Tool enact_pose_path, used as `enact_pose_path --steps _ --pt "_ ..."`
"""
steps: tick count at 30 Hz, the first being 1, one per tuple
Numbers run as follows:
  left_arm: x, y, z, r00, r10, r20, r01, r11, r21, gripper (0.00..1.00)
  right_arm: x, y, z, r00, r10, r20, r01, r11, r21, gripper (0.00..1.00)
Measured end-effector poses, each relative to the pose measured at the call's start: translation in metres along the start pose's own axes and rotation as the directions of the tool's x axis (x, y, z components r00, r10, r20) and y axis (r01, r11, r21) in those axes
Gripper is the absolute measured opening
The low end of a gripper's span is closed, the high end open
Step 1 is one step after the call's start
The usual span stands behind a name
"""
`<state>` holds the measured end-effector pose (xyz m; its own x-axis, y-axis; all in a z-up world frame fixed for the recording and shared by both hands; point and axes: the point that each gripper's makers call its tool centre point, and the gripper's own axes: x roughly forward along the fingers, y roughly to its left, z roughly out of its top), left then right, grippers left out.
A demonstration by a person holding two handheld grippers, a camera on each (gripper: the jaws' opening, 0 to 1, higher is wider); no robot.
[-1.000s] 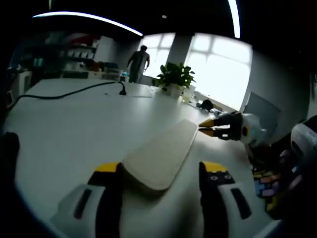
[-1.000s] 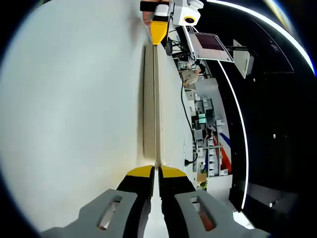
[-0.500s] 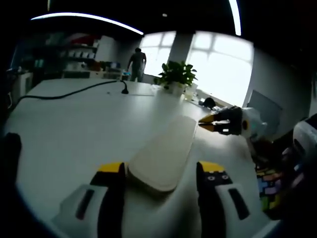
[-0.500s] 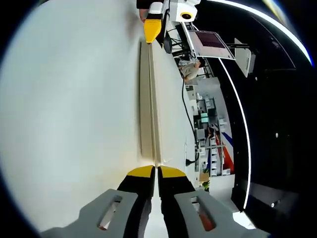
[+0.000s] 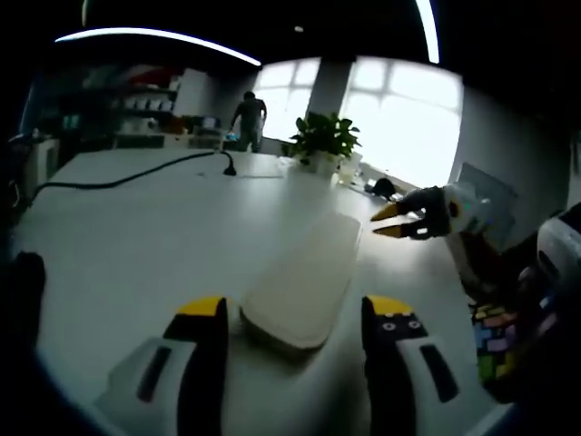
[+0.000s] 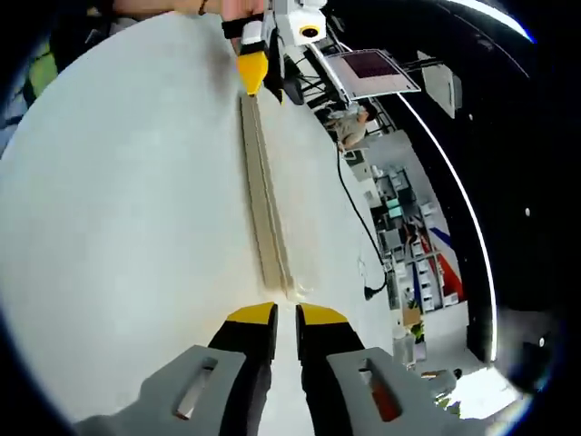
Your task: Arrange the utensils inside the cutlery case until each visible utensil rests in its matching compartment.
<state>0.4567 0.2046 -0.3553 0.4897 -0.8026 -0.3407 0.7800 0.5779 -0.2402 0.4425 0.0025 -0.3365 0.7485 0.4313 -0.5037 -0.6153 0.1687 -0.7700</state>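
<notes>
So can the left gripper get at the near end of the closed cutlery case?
Probably yes: the left gripper is open, its jaws flanking the cutlery case, with nothing between them.

The place looks like an open office or lab workroom. A broad white tabletop (image 5: 136, 227) carries a black power cable (image 5: 118, 177) and a potted green plant (image 5: 322, 143) near large bright windows (image 5: 399, 118). Long strip lights (image 5: 154, 36) curve across a dark ceiling. Shelves (image 5: 145, 100) stocked with small items line the far wall, where a person (image 5: 247, 116) stands. The right gripper view shows more shelving (image 6: 408, 227) and a laptop (image 6: 372, 68).
</notes>
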Motion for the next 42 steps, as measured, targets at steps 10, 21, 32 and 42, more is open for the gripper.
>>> enact_pose_path --steps 10,21,32,42 --pt "-0.032 0.016 0.014 0.99 0.141 0.004 -0.14 0.98 0.142 0.61 0.015 -0.022 0.006 0.975 0.219 0.039 -0.223 0.967 0.121 0.13" --pt "-0.015 -0.009 0.023 0.998 0.042 0.035 -0.046 0.992 0.116 0.2 0.044 -0.025 0.003 0.859 0.511 -0.015 -0.491 0.834 0.251 0.12" --pt "-0.012 0.005 0.016 0.991 0.136 -0.007 -0.134 0.983 0.122 0.11 0.05 -0.018 0.012 0.765 0.644 -0.033 -0.612 0.741 0.277 0.09" --pt "-0.004 0.013 0.017 0.976 0.218 0.01 -0.218 0.968 0.122 0.0 0.045 -0.006 0.01 0.729 0.683 -0.045 -0.63 0.695 0.346 0.04"
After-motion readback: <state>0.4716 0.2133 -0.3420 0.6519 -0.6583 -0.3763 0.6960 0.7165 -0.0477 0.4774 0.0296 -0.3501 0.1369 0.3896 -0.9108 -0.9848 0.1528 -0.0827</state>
